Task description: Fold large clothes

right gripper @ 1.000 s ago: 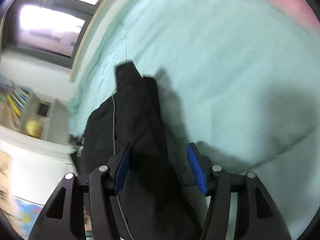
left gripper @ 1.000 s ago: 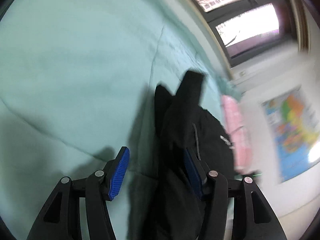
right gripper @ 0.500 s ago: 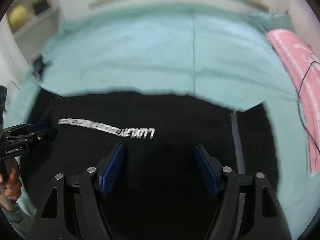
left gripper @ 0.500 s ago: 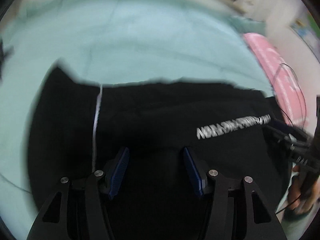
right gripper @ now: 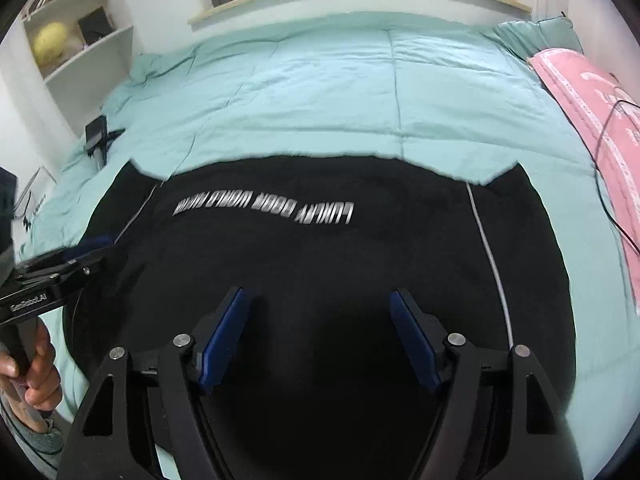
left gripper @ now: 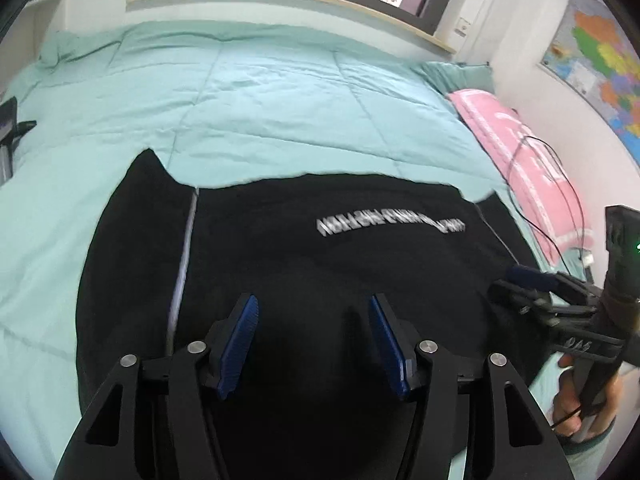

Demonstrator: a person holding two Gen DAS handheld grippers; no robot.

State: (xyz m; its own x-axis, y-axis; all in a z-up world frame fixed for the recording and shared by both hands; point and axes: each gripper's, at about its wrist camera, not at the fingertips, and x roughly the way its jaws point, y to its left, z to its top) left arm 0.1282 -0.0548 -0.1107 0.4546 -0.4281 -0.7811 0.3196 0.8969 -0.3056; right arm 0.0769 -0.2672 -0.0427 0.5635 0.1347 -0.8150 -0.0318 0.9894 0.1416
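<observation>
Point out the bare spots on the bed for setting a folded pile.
Free: the green quilt between the black garment and the window sill. Crowded: the right edge, with pink bedding and a cable; the left edge holds a small dark device.

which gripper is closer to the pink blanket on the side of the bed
Right. The right gripper hovers over the black garment's edge beside the pink blanket; the left gripper is over the garment's opposite edge, far across from it.

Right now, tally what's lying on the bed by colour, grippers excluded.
Black: 2, the spread garment and a small device at the bed's left edge.
Pink: 1, folded blanket along the right edge, a thin black cable lying over it.
Total: 3, or 4 counting the cable.
</observation>
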